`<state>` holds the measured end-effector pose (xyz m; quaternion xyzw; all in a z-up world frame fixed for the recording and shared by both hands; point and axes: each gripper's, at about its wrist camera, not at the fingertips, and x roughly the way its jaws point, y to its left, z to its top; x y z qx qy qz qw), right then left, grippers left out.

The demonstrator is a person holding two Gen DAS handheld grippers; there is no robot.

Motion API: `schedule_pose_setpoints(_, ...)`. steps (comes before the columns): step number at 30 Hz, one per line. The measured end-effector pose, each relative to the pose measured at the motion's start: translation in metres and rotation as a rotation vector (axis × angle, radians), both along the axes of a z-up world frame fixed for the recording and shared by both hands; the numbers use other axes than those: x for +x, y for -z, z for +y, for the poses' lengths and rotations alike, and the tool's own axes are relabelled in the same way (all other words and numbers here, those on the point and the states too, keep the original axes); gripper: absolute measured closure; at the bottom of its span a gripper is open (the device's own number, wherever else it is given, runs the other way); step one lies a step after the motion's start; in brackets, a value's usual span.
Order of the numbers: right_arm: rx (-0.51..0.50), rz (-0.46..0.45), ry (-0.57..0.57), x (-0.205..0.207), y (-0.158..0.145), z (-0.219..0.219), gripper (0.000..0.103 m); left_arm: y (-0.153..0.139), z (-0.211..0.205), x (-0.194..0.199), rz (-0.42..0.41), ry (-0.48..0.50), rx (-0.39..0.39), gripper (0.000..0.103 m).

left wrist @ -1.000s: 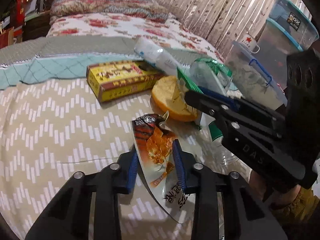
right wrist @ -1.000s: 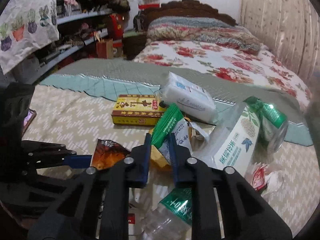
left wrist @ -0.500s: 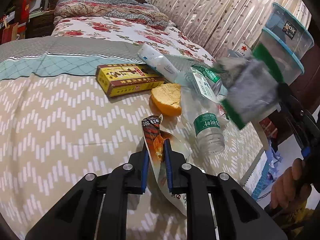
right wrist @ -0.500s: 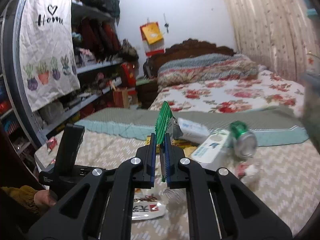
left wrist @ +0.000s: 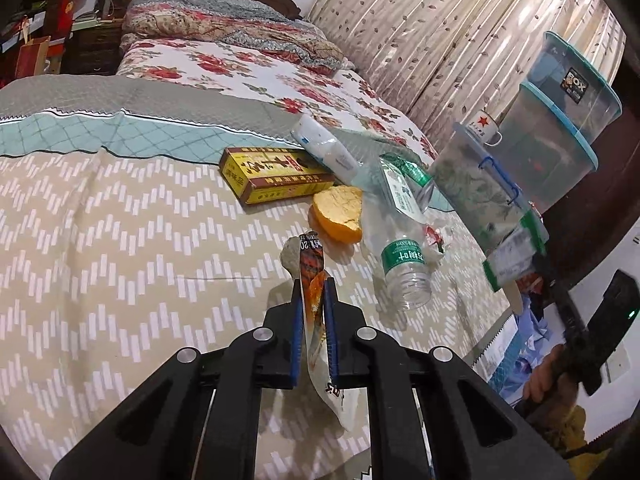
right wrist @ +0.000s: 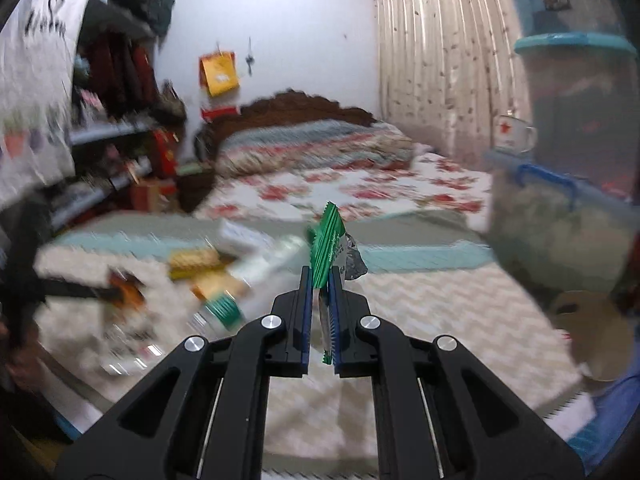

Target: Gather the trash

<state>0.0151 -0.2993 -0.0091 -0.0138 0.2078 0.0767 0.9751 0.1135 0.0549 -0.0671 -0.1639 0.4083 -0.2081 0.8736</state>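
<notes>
Left gripper (left wrist: 313,292) fingers clamp the orange snack wrapper (left wrist: 311,276), right gripper (right wrist: 320,280) fingers clamp the green wrapper (right wrist: 327,246); both wrappers are off the bed (left wrist: 120,248). No bin in view, so neither looks binned yet. Left on the bed beyond: orange peel (left wrist: 339,214), empty bottle (left wrist: 402,256), yellow box (left wrist: 276,174), white packet (left wrist: 326,148).

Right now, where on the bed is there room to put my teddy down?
The zigzag blanket is bare left of the yellow box and the orange wrapper. It is crowded on the right, where the orange peel, clear bottle and white tissue pack bunch together.
</notes>
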Motion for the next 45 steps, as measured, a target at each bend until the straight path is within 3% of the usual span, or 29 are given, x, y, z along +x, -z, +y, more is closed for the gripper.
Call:
schedule_pose_setpoints(7,-0.054,0.163,-0.026,0.006,0.038,0.004,0.092,0.002,-0.010,0.001,0.005,0.032,0.005,0.094)
schedule_pose_setpoints(12,0.021,0.251,-0.096,0.012,0.053,0.008,0.087,0.003,-0.012,0.001,0.010,0.033,0.006,0.094)
schedule_pose_setpoints(13,0.041,0.263,-0.104,0.014,0.055,0.008,0.083,0.002,-0.012,0.001,0.010,0.034,0.007,0.094)
schedule_pose_setpoints(14,0.073,0.279,-0.113,0.015,0.058,0.007,0.066,0.002,-0.013,0.001,0.011,0.034,0.009,0.094)
schedule_pose_setpoints(15,0.102,0.288,-0.114,0.016,0.060,0.005,0.035,0.002,-0.012,0.001,0.011,0.034,0.009,0.094)
schedule_pose_setpoints(16,0.124,0.281,-0.111,0.015,0.060,0.004,0.025,0.003,-0.013,0.001,0.011,0.035,0.010,0.094)
schedule_pose_setpoints(17,0.152,0.262,-0.106,0.012,0.060,0.001,0.023,0.003,-0.014,0.001,0.011,0.036,0.011,0.094)
schedule_pose_setpoints(23,0.230,0.260,-0.124,0.012,0.054,-0.005,0.023,0.004,-0.018,0.004,0.016,0.047,0.007,0.094)
schedule_pose_setpoints(26,0.254,0.261,-0.135,0.014,0.050,-0.004,0.030,0.003,-0.021,0.004,0.012,0.056,0.008,0.094)
schedule_pose_setpoints(30,0.244,0.275,-0.159,0.016,0.050,0.003,0.040,0.002,-0.025,0.005,0.011,0.070,0.009,0.094)
schedule_pose_setpoints(34,0.241,0.282,-0.183,0.015,0.051,0.008,0.043,0.002,-0.030,0.006,0.012,0.082,0.011,0.094)
schedule_pose_setpoints(39,0.223,0.300,-0.246,0.014,0.053,0.024,0.056,0.001,-0.036,0.006,0.008,0.098,0.010,0.094)
schedule_pose_setpoints(45,0.176,0.323,-0.343,0.018,0.053,0.058,0.063,0.004,-0.038,0.007,0.016,0.110,0.012,0.094)
